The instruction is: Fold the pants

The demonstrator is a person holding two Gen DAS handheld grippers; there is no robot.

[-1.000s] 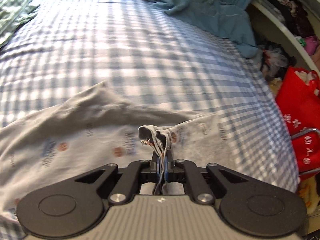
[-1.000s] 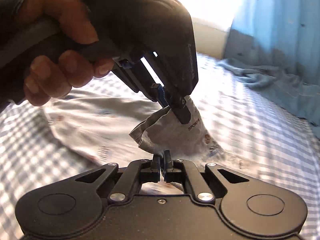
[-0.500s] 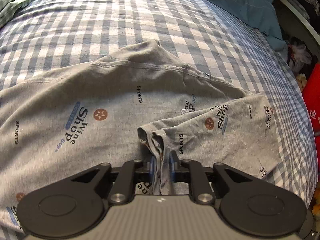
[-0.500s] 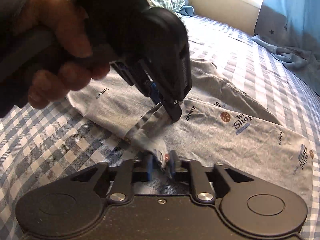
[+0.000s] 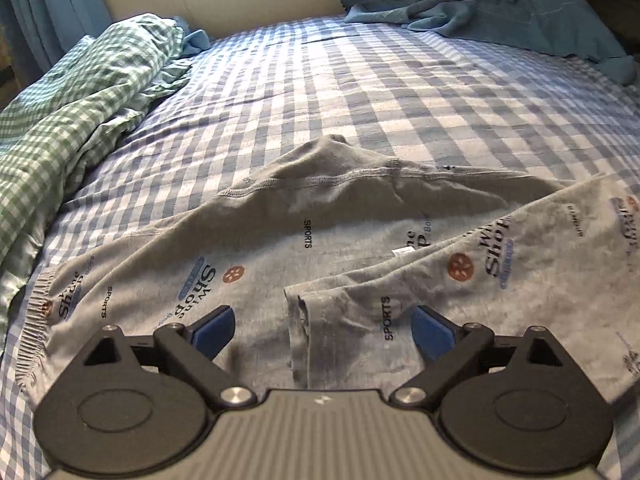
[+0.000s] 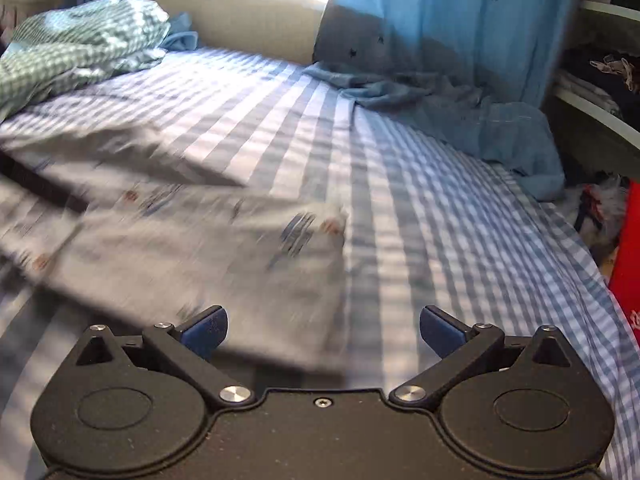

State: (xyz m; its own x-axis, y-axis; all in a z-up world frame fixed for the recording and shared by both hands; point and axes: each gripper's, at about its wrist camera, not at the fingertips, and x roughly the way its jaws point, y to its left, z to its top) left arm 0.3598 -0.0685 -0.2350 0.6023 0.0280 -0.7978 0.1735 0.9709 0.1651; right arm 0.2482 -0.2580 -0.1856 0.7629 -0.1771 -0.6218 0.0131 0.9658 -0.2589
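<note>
Grey printed pants [image 5: 320,236] lie on the blue checked bed, with the leg ends [image 5: 316,320] folded back over the upper part. Their elastic waistband [image 5: 36,320] is at the left. My left gripper [image 5: 322,326] is open and empty just above the folded leg cuffs. My right gripper [image 6: 323,330] is open and empty above the right end of the pants [image 6: 240,248], which look blurred in the right wrist view.
A green checked quilt [image 5: 80,92] is bunched at the bed's left. Blue cloth [image 5: 500,12] lies at the far right near the curtain [image 6: 440,20]. A red bag [image 6: 628,264] and shelves [image 6: 600,92] stand past the bed's right edge.
Both grippers have opened and let go of the leg cuffs, which now lie flat on the pants. Both have drawn back, and the right wrist view has swung to the right.
</note>
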